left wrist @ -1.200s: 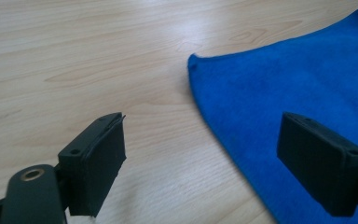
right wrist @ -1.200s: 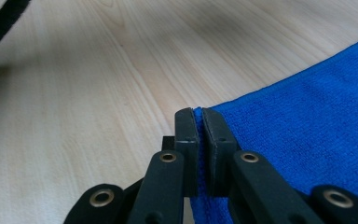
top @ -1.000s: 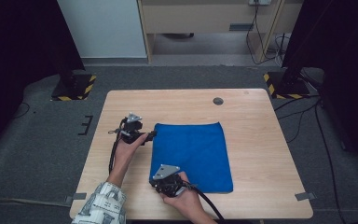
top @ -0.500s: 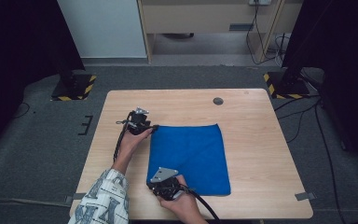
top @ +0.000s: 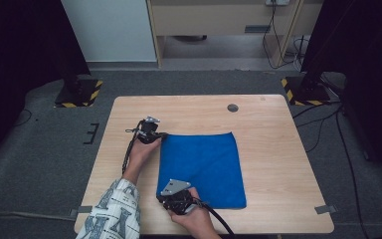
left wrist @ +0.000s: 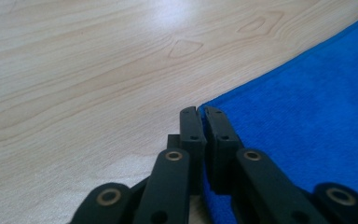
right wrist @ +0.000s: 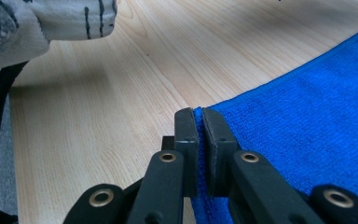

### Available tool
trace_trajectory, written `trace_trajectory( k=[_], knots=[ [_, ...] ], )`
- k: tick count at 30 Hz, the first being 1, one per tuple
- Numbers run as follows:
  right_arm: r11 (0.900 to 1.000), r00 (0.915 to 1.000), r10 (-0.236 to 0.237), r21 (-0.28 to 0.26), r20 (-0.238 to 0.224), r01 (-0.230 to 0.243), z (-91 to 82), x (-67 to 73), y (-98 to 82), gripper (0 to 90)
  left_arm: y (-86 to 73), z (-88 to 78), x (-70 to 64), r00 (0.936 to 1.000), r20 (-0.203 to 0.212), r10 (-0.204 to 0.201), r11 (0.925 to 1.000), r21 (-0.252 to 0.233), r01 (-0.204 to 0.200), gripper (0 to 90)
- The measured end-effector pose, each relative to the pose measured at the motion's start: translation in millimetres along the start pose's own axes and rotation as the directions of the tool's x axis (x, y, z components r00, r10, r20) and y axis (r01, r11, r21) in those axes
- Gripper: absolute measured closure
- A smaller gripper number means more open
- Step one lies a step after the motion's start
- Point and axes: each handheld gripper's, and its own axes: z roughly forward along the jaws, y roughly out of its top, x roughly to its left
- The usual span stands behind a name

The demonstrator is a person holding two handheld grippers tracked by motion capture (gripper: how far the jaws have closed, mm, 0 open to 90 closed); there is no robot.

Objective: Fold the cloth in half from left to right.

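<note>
A blue cloth [top: 201, 167] lies flat on the wooden table [top: 278, 149]. My left gripper [top: 161, 135] is at the cloth's far left corner. Its jaws have just been closing and now pinch that corner; in the left gripper view the left gripper [left wrist: 200, 114] has the blue cloth [left wrist: 307, 116] edge running in between its pads. My right gripper [top: 165, 193] holds the near left corner. In the right gripper view the right gripper [right wrist: 196, 114] is shut with a strip of the blue cloth [right wrist: 307, 107] caught between its jaws.
A dark round grommet [top: 233, 107] sits in the table's far right part. A patterned sleeve [top: 112, 211] comes in from the bottom left, and the sleeve [right wrist: 51, 18] hangs near the right gripper. Black cables trail from both grippers. Grey floor surrounds the table.
My left gripper has slid right to the cloth's far left corner and its jaws have come together on it. The right gripper has stayed at the near left corner.
</note>
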Motion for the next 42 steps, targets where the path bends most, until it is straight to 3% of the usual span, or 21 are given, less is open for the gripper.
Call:
trace_trajectory(
  k=[4,7,13,21,26,42],
  knots=[
    [1.0,1.0,-0.002,-0.009,0.008,0.002,-3.9,0.7,2.5,85.9,5.6,-6.3,-4.3,1.0,-0.003,-0.008,0.9994,-0.033,0.008,87.3],
    [1.0,0.9998,-0.003,-0.017,0.019,0.003,-7.2,2.3,5.4,86.0,10.7,-9.6,-6.3,0.9999,-0.006,-0.012,0.9998,-0.014,0.012,87.3],
    [0.999,0.9995,0.002,-0.039,0.032,0.0,-13.7,5.8,10.4,86.3,21.9,-19.3,-9.6,0.9998,-0.012,-0.016,0.9995,-0.026,0.016,87.3],
    [0.998,0.9986,0.007,-0.067,0.053,-0.004,-18.4,12.7,15.9,87.1,22.6,-27.2,-5.1,0.9988,-0.015,-0.047,0.9986,-0.026,0.046,87.5],
    [0.997,0.9978,-0.006,-0.081,0.066,0.011,-15.9,21.1,19.3,87.3,22.7,-34.2,-1.8,0.9988,-0.029,-0.04,0.9989,-0.025,0.039,87.6],
    [0.992,0.9997,0.008,-0.124,0.022,-0.005,0.8,37.5,33.7,87.1,18.5,-64.4,16.8,0.9969,-0.063,-0.047,0.9982,-0.039,0.045,87.5]
  ],
)
